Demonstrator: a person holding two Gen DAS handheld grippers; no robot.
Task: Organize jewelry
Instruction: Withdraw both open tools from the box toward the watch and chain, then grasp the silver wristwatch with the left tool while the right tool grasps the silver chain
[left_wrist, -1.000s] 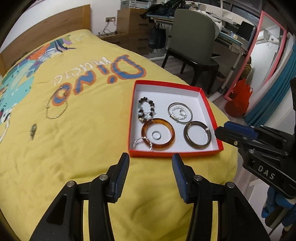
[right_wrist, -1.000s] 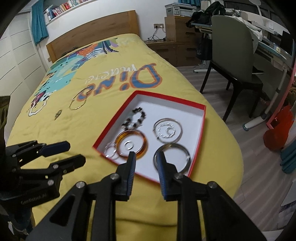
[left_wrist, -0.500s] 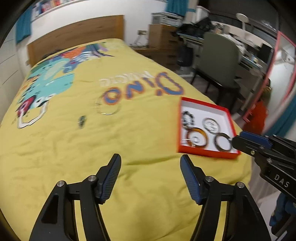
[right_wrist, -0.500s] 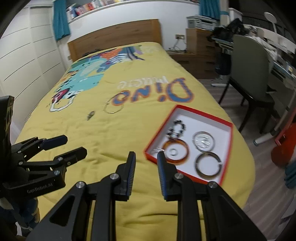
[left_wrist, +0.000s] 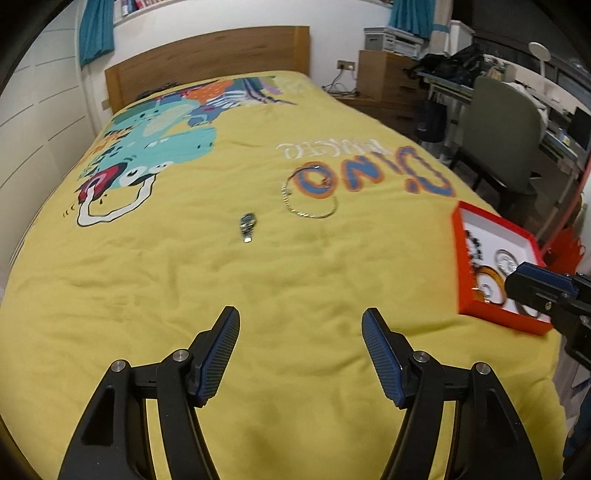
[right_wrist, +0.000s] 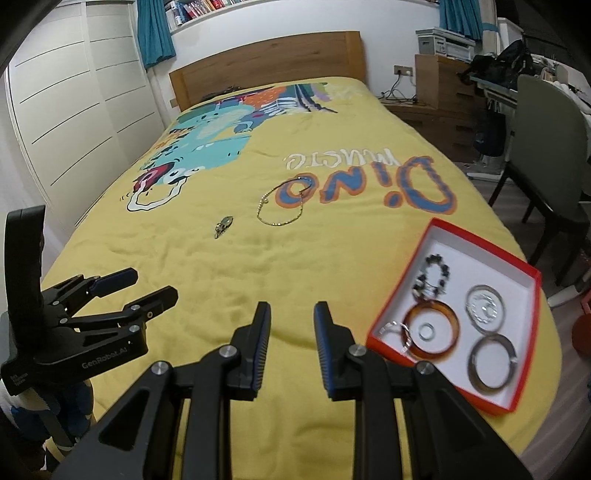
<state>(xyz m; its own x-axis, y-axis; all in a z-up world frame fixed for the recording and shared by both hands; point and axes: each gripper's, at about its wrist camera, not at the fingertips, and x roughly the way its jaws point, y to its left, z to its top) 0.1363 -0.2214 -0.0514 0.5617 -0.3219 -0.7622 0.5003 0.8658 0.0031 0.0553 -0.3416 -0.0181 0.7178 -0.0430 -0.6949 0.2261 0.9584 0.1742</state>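
A red box (right_wrist: 439, 236) with a white inside lies on the yellow bedspread at the right. It holds an amber bangle (right_wrist: 408, 325), a dark bangle (right_wrist: 471, 360), a bead bracelet (right_wrist: 447, 271) and silver rings (right_wrist: 484, 306). Farther up the bed lie a gold chain (left_wrist: 310, 216) and a small metal piece (left_wrist: 246, 225), also seen as chain (right_wrist: 277, 223) and piece (right_wrist: 223, 224). My left gripper (left_wrist: 300, 314) hovers open over bare bedspread, well short of both. My right gripper (right_wrist: 292, 306) stands narrowly open and holds nothing, left of the box.
The bed's wooden headboard (right_wrist: 266, 59) is at the far end, white cupboard doors (right_wrist: 74, 110) on the left. A grey chair (right_wrist: 546, 147), a desk and drawers stand to the right of the bed. The box (left_wrist: 491, 218) sits near the bed's right edge.
Both views have swung left, away from the box and toward the chain and small piece. My left gripper's jaws have spread wider. The right gripper's gap looks unchanged.
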